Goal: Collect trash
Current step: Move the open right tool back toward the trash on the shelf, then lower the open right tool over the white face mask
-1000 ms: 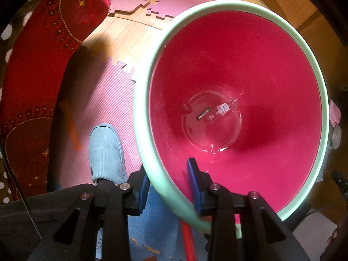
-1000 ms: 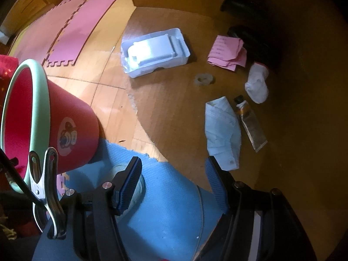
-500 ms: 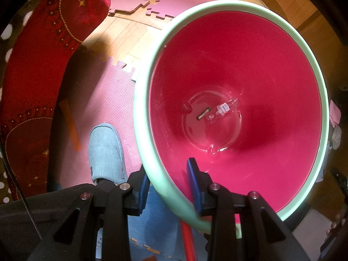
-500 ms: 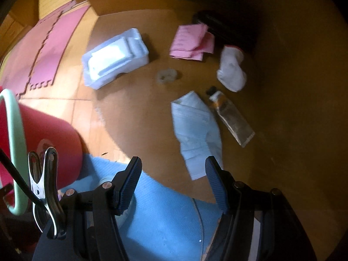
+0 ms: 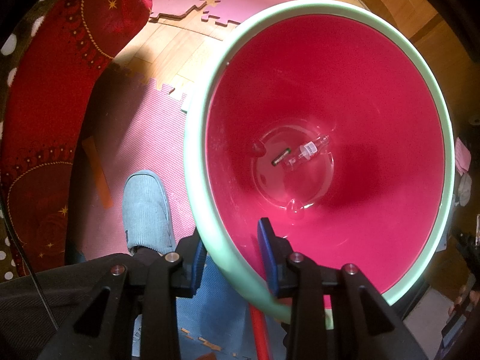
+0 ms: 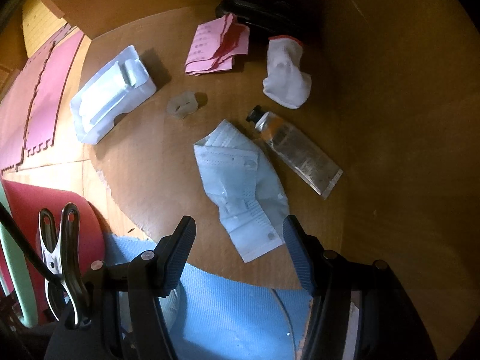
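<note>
Trash lies scattered on the floor; a soft, limp face mask [image 6: 243, 186] sits centre frame between the spread-apart right gripper [image 6: 238, 241], best pinched mid-fold. Left gripper [image 5: 232, 256] clamps the bucket [image 5: 201, 162] rim.

Dim warm light, deep shadows, fisheye-warped edges

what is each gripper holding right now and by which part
The left gripper is shut on the bucket, clamping its pale green rim on the near side. The right gripper is open and holds nothing, poised above the face mask.
</note>
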Available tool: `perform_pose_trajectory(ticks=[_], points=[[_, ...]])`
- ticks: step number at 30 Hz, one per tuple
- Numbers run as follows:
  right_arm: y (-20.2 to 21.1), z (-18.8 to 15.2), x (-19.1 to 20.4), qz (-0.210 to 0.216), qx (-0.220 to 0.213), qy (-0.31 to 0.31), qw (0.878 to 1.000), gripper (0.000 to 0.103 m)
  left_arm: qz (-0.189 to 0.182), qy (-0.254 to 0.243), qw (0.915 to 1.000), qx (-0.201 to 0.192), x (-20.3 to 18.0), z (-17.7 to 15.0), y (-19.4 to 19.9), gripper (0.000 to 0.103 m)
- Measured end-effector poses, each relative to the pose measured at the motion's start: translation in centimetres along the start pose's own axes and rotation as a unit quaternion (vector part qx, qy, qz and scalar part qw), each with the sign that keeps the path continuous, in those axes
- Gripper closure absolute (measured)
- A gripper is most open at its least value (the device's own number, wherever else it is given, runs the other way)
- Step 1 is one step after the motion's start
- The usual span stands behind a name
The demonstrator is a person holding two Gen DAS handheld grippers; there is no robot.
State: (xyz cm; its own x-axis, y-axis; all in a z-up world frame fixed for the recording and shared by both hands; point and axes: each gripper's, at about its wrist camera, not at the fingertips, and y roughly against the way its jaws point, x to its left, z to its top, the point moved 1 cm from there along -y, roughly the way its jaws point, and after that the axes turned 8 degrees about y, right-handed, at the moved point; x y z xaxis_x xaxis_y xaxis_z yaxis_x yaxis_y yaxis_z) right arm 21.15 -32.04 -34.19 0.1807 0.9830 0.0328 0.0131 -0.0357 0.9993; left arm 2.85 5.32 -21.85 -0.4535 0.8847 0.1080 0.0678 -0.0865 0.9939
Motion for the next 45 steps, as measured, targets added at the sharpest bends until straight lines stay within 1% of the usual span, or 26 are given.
perform_pose_trajectory(ticks=[5,13,22,27,31,45], points=[[-0.6,0.1,-0.8,0.001,-0.003,-0.007,1.0,0.041,0.0,0.0,1.0,0.0,0.0,0.0,0.0,0.069],[-2.0,0.9,-2.3,0.006,-0.009,-0.044,0.999,0.041,0.001,0.0,1.0,0.002,0.0,0.1,-0.1,0.069],[-3.3,2.1,-3.8,0.03,-0.011,-0.074,0.997,0.041,0.002,0.0,1.0,0.002,-0.1,0.1,-0.2,0.069],[-4.0,1.8,-3.6,0.027,-0.014,-0.075,0.997,0.041,0.002,0.0,1.0,0.002,-0.1,0.1,-0.2,0.069],[-4.6,2.4,-3.0,0.022,-0.015,-0.074,0.997,0.041,0.003,0.0,1.0,0.003,-0.2,0.1,-0.3,0.069],[-6.7,3.3,-1.4,0.013,0.002,-0.07,0.997,0.041,0.002,0.0,1.0,0.003,-0.2,0.1,-0.2,0.069]])
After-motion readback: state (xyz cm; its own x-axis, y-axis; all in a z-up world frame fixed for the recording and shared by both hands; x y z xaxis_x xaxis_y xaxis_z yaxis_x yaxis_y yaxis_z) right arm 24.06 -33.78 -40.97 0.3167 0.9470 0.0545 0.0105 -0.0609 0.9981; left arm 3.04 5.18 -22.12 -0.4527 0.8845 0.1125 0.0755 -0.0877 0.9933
